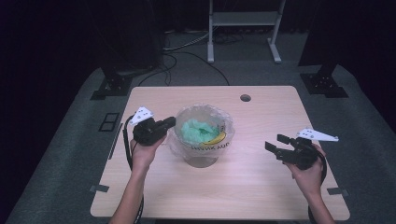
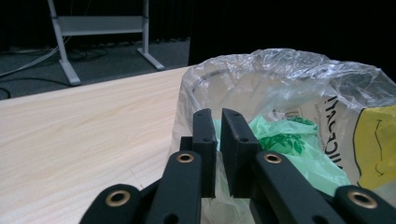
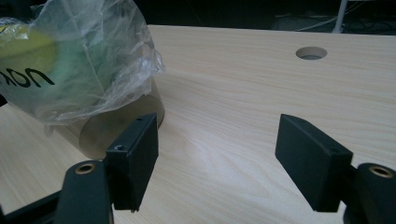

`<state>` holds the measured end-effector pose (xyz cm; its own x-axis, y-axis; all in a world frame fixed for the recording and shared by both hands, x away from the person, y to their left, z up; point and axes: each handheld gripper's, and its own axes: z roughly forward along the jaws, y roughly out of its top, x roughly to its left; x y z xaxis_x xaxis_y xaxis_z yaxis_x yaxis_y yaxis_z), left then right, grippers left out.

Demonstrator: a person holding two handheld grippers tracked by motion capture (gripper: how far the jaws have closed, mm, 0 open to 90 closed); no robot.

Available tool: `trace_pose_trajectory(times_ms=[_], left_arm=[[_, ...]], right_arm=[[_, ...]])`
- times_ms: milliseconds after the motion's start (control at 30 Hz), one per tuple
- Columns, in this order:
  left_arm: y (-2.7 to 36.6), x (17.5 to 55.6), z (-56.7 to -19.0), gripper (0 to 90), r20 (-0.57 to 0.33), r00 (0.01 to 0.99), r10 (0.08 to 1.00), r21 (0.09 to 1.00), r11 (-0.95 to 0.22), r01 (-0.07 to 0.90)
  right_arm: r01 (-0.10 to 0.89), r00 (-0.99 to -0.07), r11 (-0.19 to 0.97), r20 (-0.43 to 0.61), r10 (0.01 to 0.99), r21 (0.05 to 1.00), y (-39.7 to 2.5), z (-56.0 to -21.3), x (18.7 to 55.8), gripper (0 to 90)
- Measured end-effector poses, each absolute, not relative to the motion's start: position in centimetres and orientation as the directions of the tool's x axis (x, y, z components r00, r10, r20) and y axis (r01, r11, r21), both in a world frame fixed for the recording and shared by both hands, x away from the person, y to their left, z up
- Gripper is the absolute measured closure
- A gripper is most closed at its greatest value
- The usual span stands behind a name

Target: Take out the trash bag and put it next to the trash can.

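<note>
Fingers of our left gripper sit nearly closed at the near rim of the bag, and a fold of its clear film seems to pass between them, though we cannot tell for sure that they pinch it. That bag lines a bin standing mid-bench, with green plastic crumpled inside. Our right gripper hovers well apart on the bin's other side, its fingers spread wide and holding nothing; the bag lies ahead of them and off to one side. We judge the left hand is much the nearer, so the coming move turns on it: the rim lies straight ahead of its fingers, while the right must cross bare bench to reach the far rim.
</note>
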<state>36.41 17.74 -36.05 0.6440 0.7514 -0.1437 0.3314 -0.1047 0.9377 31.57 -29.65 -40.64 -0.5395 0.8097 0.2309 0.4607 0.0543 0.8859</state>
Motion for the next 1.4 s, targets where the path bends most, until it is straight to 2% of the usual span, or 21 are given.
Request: trace_pose_trajectory(times_ms=[167, 733, 1033, 1400], left_arm=[[17.5, 36.3, -36.1, 89.5, -0.140, 0.668, 0.731, 0.945, -0.101, 0.310], [17.7, 36.1, -35.4, 90.0, -0.154, 0.701, 0.696, 0.957, -0.071, 0.281], [17.5, 35.6, -34.7, 90.0, -0.159, 0.729, 0.666, 0.963, -0.057, 0.263], [17.3, 35.2, -34.3, 90.0, -0.152, 0.741, 0.654, 0.969, -0.050, 0.243]], right_arm=[[0.462, -0.550, 0.060, 0.233, 0.802, 0.885, -29.3, -40.1, 31.8, 29.3], [0.475, -0.607, 0.031, 0.302, 0.735, 0.879, -27.8, -37.2, 33.2, 28.9], [0.463, -0.657, 0.073, 0.286, 0.697, 0.884, -24.9, -35.4, 34.4, 28.9], [0.464, -0.691, 0.128, 0.268, 0.671, 0.877, -21.6, -34.9, 35.8, 29.0]])
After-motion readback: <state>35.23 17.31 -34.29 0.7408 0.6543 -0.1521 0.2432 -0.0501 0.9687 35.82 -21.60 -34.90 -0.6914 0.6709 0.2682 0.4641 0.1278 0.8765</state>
